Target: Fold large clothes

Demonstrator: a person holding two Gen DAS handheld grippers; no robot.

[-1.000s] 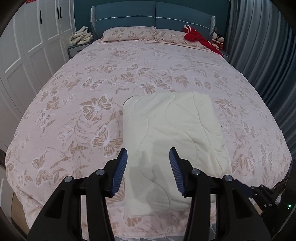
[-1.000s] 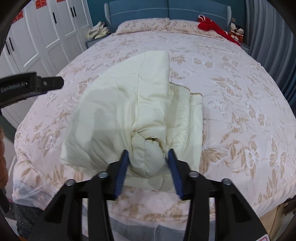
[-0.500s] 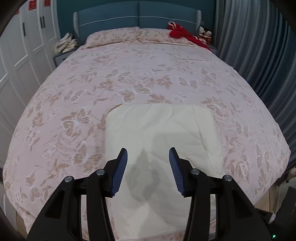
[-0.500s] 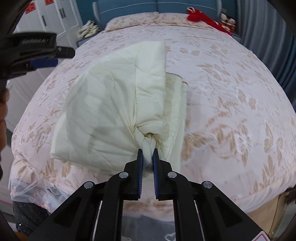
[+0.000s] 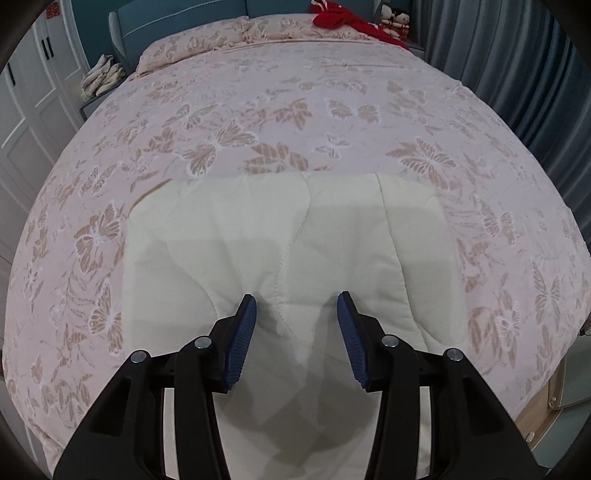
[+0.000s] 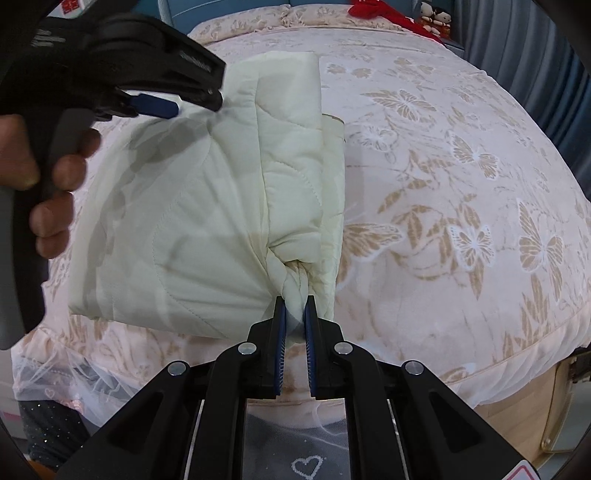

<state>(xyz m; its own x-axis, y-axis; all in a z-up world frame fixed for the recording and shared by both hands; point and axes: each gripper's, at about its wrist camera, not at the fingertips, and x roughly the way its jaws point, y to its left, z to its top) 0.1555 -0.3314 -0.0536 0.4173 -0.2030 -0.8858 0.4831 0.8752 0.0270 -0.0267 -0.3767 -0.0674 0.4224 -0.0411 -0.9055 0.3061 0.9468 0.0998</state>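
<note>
Bed (image 5: 295, 122) with pink butterfly-print cover filled view ahead of claw. Teal padded headboard (image 5: 177, 22) at far end, matching pillows (image 5: 229, 40) below it. White panelled wardrobe (image 5: 26, 110) to left; grey-blue curtains (image 5: 517, 66) to right. Red cloth (image 5: 340, 14) and small dolls (image 5: 395, 18) far right. Pale bundle (image 5: 101, 74) on nightstand, far left.

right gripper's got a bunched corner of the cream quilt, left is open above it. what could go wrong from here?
1. The right gripper pinches only a small twisted bunch of the cream quilt; the thick padding could slip out when pulled.
2. The left gripper is open and holds nothing, so the folded layers could sag or splay unevenly.
3. The quilt lies near the bed edge and could slide off.
</note>
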